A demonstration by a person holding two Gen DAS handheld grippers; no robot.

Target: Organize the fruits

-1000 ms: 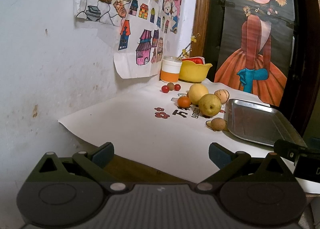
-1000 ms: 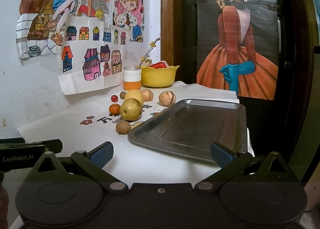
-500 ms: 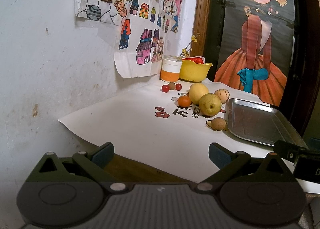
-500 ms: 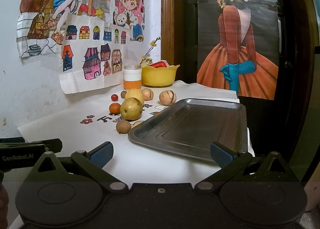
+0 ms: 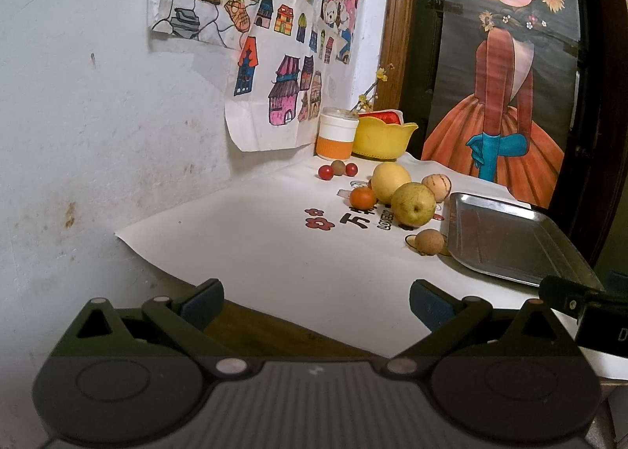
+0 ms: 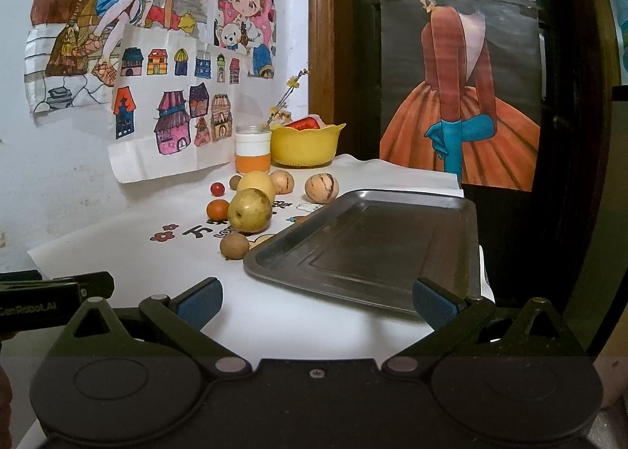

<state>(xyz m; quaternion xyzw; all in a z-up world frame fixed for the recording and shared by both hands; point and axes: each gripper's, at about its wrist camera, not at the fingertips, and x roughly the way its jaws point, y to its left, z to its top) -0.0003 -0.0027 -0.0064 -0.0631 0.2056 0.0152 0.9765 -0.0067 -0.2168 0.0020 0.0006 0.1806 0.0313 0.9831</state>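
Two grippers are shown at the near edge of the table, and almost nothing is changed from half a second before: every fruit and the tray are seen in the same places, and only a very slight shift of both views is noted. The left gripper is held low over the paper sheet with its jaws spread wide and nothing between them. The right gripper is likewise held released and empty, in front of the near rim of the metal tray.

The fruits are gathered on the sheet, to the left of the tray and well apart from both grippers. A green pear is set in front of a yellow pear; a small orange fruit lies just beside them. A brown round fruit is placed nearest the tray's corner. Two striped pale fruits are seen behind, and a small red fruit farther left. The tray holds no fruit.

An orange-and-white cup and a yellow bowl stand at the back by the wall, where drawings are hung. No object is seen between either gripper and the fruits.
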